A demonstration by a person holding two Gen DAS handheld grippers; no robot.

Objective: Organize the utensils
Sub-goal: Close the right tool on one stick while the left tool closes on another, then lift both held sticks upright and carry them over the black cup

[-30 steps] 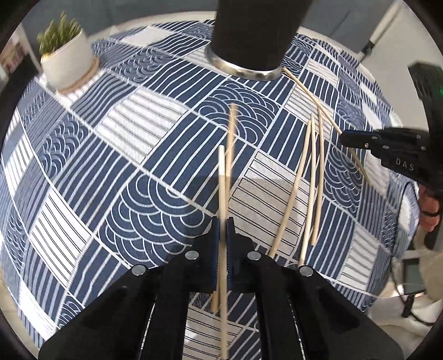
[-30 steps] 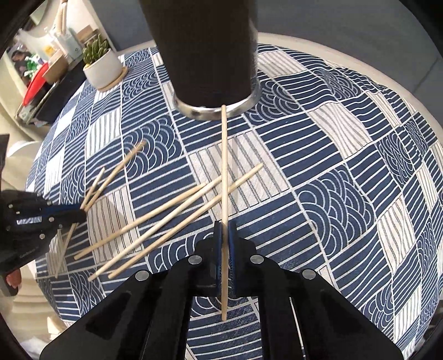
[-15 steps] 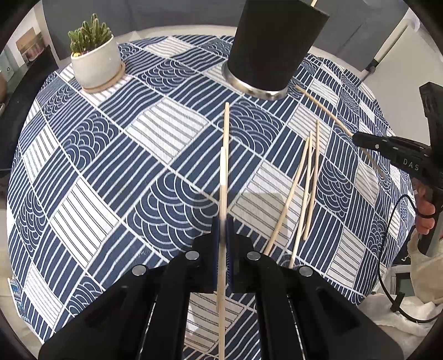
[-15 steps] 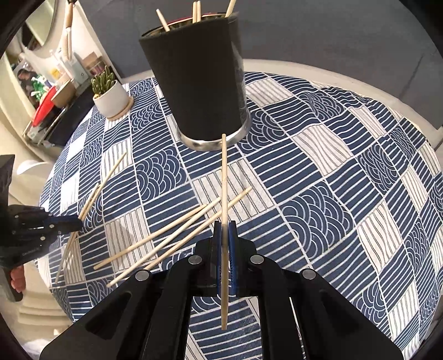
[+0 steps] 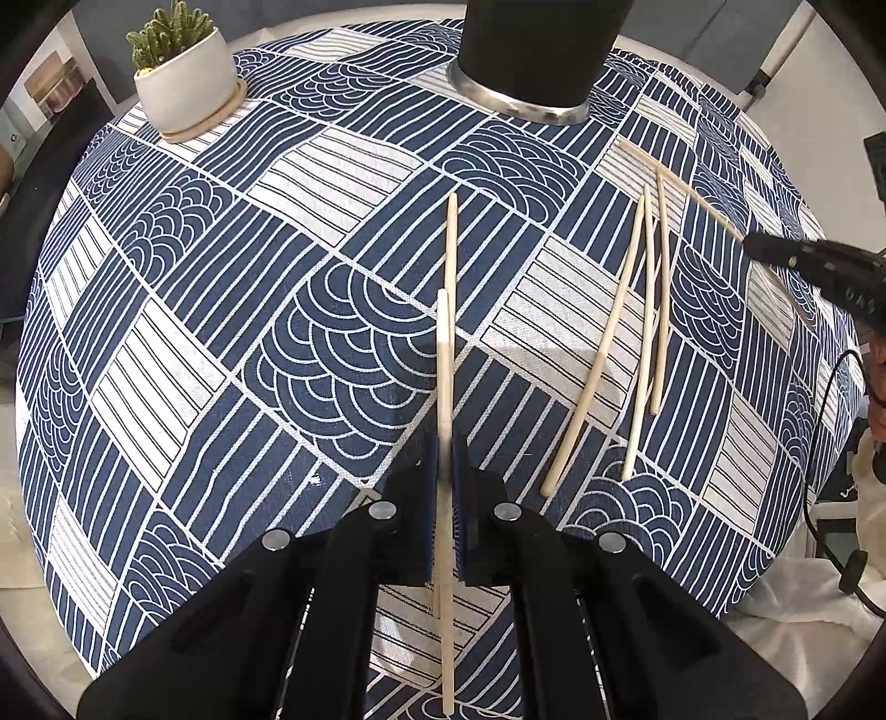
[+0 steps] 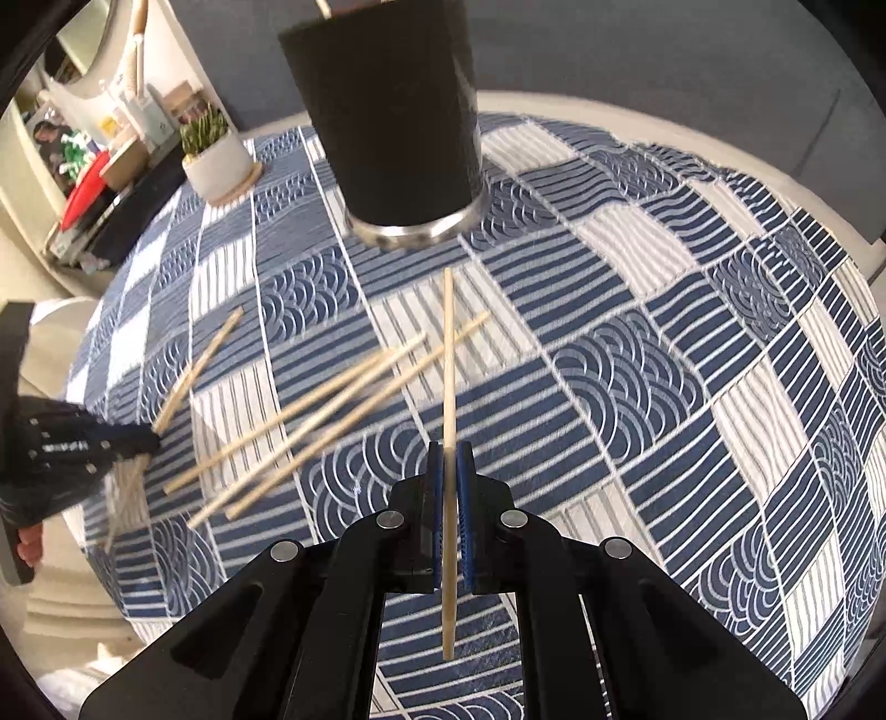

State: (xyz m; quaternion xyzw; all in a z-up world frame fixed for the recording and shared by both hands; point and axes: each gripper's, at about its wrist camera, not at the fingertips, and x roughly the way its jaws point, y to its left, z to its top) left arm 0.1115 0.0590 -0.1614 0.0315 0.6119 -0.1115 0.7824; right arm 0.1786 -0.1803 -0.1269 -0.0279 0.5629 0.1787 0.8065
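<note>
My left gripper (image 5: 443, 462) is shut on a pale wooden chopstick (image 5: 443, 360) that points ahead over the patterned cloth. A second chopstick (image 5: 452, 238) lies on the cloth almost in line below it. The black cup (image 5: 534, 50) stands at the far edge. My right gripper (image 6: 449, 459) is shut on another chopstick (image 6: 448, 354), aimed at the black cup (image 6: 398, 122), from whose rim a stick end pokes. In the left wrist view the right gripper (image 5: 753, 246) hangs at the right edge.
Several loose chopsticks (image 5: 642, 332) lie between the two grippers, the same chopsticks (image 6: 332, 399) showing blurred in the right wrist view. A white pot with a cactus (image 5: 185, 83) stands at the far left. The blue and white cloth (image 5: 221, 332) covers a round table. The left gripper (image 6: 147, 443) sits left.
Both grippers have shifted across the table, each still gripping its chopstick. In the right wrist view the cup now stands farther off and its rim shows. The plant pot has slid rightward in the left view.
</note>
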